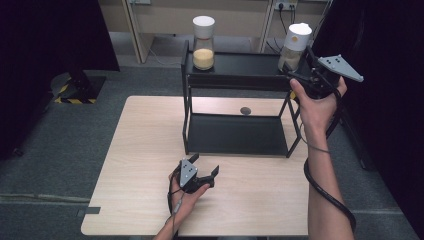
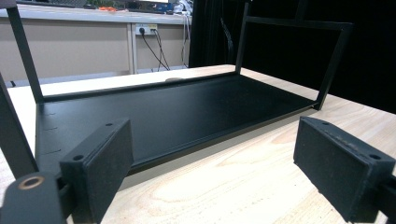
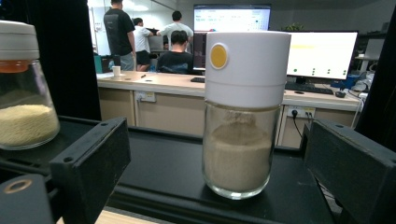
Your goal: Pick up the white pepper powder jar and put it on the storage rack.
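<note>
My right hand-held gripper (image 1: pixel 300 75) is up at the right end of the black rack's top shelf (image 1: pixel 245 65), jaws wide apart, lined up on the white-capped jar (image 1: pixel 295 46) with pale powder in it. In the right gripper view that jar (image 3: pixel 243 116) stands upright between my two pads (image 3: pixel 93 158), not touched yet, a gap on both sides. Looks like the reach-in before the grab.

To do it well: push forward a bit more so the pads sit on the glass body, below the white cap, not on the cap itself, which could twist or slip. Keep the jaws level, close evenly, squeeze firm since glass is slick. Lift straight up before pulling back, so the base clears the shelf lip.

Watch the second jar (image 1: pixel 203 46) with yellow grains at the left end of the shelf; well apart, no real risk.

My left hand-held gripper (image 1: pixel 200 175) rests low over the counter (image 1: pixel 145 150) in front of the rack, jaws apart, holding nothing, facing the lower shelf (image 2: pixel 187 107).
</note>
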